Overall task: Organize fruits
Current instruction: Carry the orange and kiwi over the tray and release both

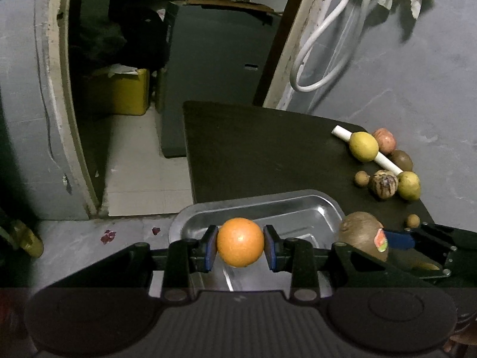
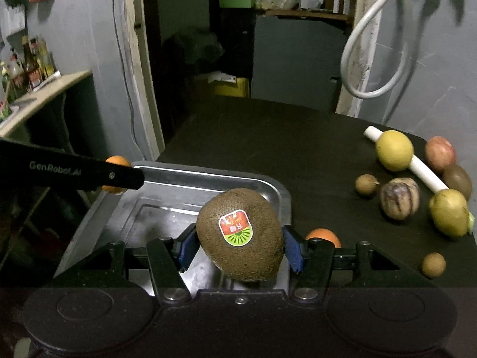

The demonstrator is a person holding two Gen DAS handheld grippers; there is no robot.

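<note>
1. Left gripper (image 1: pixel 240 248): angled downward over the near left corner of the tray (image 1: pixel 301 201), blue pads clamped on both sides of an orange (image 1: pixel 240 242); seen from the right wrist as a black bar reaching in from the left edge, covering most of that orange.
2. Orange: round, smooth, glossy, held just above the tray's left part.
3. Tray: shallow, shiny metal, rounded corners, raised flat centre; on the near left corner of the dark table (image 1: pixel 256 149), near side hidden behind both grippers.
4. Right gripper (image 2: pixel 240 247): tilted downward beside the left one, blue pads pressed on the flanks of a kiwi (image 2: pixel 240 235), held over the tray's right side.
5. Kiwi: egg-shaped, brown, fuzzy, with a red, white and green sticker (image 2: pixel 235 228) facing the camera; lettering too small to read.
6. Second orange (image 2: pixel 323 235): on the table just right of the tray, mostly hidden behind the right finger.
7. Far right of table: loose cluster along a white tube (image 2: pixel 424 171) — two yellow-green round fruits (image 2: pixel 394 150) (image 2: pixel 448 216), a pinkish one (image 2: pixel 439 153), a brown one (image 2: pixel 457 180), a wrinkled streaked one (image 2: pixel 399 198), and two small tan balls (image 2: pixel 366 184) (image 2: pixel 433 264); kinds hard to tell.
8. Tube partly covered by the yellow fruits; rightmost fruit blurred near the frame edge.
</note>
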